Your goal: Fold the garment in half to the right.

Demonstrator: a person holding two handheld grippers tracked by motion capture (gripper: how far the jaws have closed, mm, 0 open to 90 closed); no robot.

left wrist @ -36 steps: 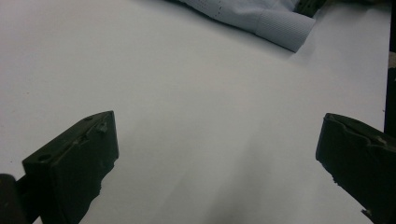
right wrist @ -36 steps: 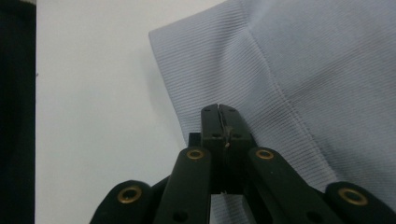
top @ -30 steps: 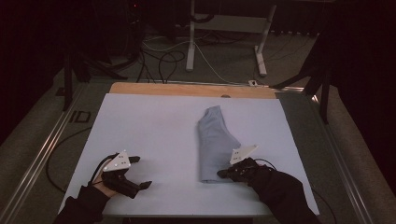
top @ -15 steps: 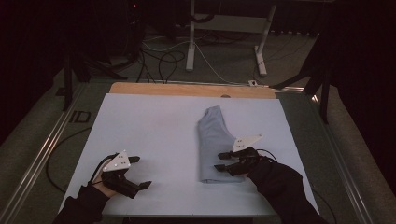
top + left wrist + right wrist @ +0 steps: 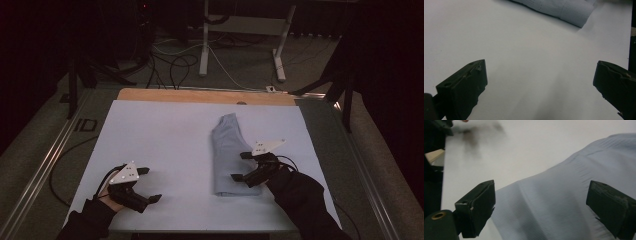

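A folded pale blue ribbed cloth [image 5: 227,150] lies lengthwise on the white table cover [image 5: 165,140], right of the middle. My right gripper [image 5: 238,166] hovers over the cloth's near right part. Its jaws have just been opening and now stand wide apart. In the right gripper view the cloth [image 5: 564,195] lies flat below the right gripper [image 5: 541,205], and neither pad touches it. My left gripper [image 5: 151,184] rests open at the near left of the table. In the left gripper view it [image 5: 539,82] has bare cover between its jaws, and the cloth's ribbed end [image 5: 564,8] lies farther off.
A wooden strip [image 5: 200,96] borders the table's far edge. A metal rail [image 5: 45,165] runs along the left side. Cables and the legs of a white stand [image 5: 205,45] lie on the dark floor beyond the table.
The right gripper's jaws went from shut at the cloth's near right edge to wide open, and the hand rose slightly and shifted away from me. The left gripper stayed where it was.
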